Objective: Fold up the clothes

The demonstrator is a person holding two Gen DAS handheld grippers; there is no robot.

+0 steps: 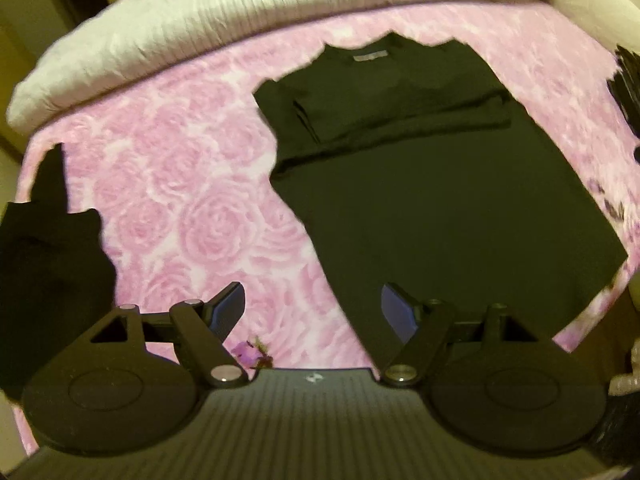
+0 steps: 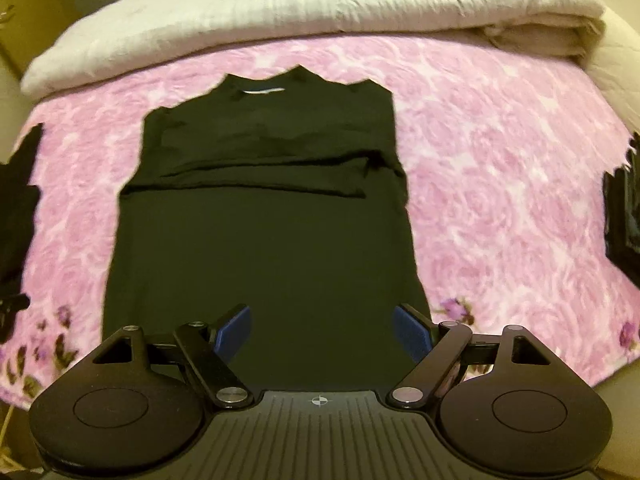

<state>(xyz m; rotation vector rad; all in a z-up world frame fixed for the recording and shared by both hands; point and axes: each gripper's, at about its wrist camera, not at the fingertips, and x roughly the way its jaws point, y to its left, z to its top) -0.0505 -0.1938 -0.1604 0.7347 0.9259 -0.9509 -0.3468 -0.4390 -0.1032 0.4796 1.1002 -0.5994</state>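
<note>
Below both spread claws (image 1: 312,312) (image 2: 323,330), untouched black shirt (image 2: 264,216).

shirt (image 2: 264,232) – black | bedspread (image 2: 500,184) – pink rose print | folded blanket (image 2: 320,4) – cream | fingers (image 2: 234,330) – blue

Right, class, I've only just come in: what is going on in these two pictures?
A person is folding clothes on a bed with a handheld gripper in each hand. A black T-shirt lies flat on the pink rose-print blanket, its sleeves already folded in. The left gripper and the right gripper hang above it, open and empty.
</note>
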